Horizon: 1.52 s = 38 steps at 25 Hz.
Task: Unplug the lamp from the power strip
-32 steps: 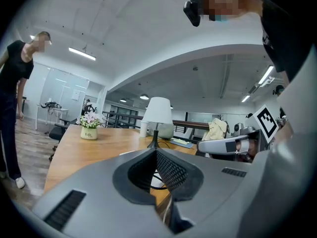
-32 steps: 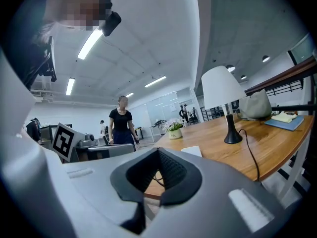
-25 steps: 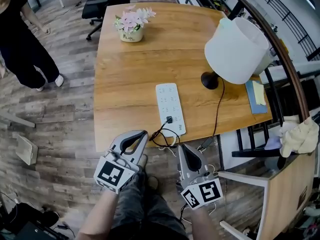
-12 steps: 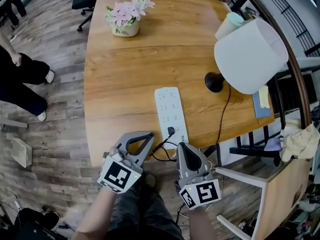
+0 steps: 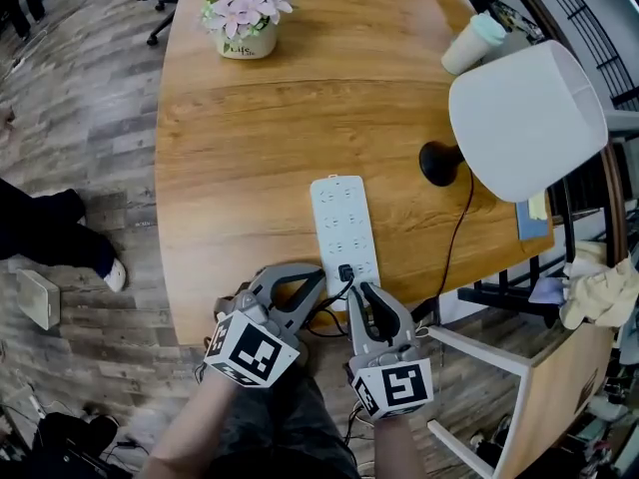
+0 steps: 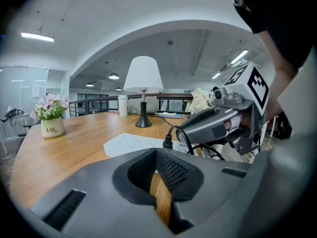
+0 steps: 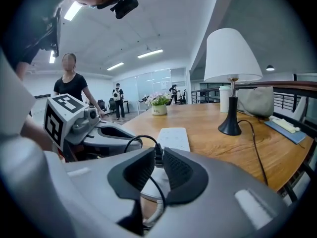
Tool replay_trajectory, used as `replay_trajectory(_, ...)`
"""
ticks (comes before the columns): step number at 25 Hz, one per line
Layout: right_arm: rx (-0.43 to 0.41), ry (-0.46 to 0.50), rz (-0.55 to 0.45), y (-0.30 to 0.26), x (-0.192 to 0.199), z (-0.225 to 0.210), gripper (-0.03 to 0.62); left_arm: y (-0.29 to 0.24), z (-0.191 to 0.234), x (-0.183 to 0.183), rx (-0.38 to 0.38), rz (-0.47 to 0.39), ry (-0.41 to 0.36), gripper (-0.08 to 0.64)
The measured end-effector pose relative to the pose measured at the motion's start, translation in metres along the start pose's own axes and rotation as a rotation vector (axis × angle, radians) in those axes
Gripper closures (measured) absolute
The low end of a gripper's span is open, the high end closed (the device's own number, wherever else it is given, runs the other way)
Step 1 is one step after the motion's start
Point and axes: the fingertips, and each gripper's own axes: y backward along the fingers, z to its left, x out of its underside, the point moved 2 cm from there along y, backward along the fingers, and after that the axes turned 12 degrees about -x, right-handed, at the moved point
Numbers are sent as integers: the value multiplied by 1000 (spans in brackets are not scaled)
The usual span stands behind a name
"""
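A white power strip (image 5: 344, 226) lies on the wooden table (image 5: 230, 148), with a black plug (image 5: 344, 272) in its near end. The plug's cord loops off the front edge. The lamp (image 5: 527, 118) has a white shade, and its black base (image 5: 439, 163) stands at the right. My right gripper (image 5: 357, 291) is at the table's edge just behind the plug. Its jaws are opening, and the plug (image 7: 158, 152) sits at the gap between the tips of the right gripper (image 7: 157, 159). My left gripper (image 5: 316, 276) is shut and empty beside it, over the table edge (image 6: 156, 151).
A pot of pink flowers (image 5: 245, 23) stands at the far left of the table and a pale cup (image 5: 474, 43) at the far right. A blue notebook (image 5: 534, 216) lies by the lamp. A chair (image 5: 499, 387) stands to my right. People stand in the room (image 7: 74, 90).
Both grippers have moved forward from my lap to the table's front edge, beside the plug. The right jaws, closed before, now stand slightly apart.
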Motion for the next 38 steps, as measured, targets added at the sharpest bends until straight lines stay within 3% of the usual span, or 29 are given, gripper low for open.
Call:
replay_trajectory(11, -12, -12, 67, -18, 5, -3, 519, -15, -8, 4, 48, 50, -38, 563)
replay_trajectory(29, 57, -29, 81, -29, 8, -6, 520, -36, 1, 7, 3, 102, -89, 563)
replay_trajectory(38, 103, 96, 104, -33, 4, 0, 522, -36, 2, 7, 6, 108, -94, 563)
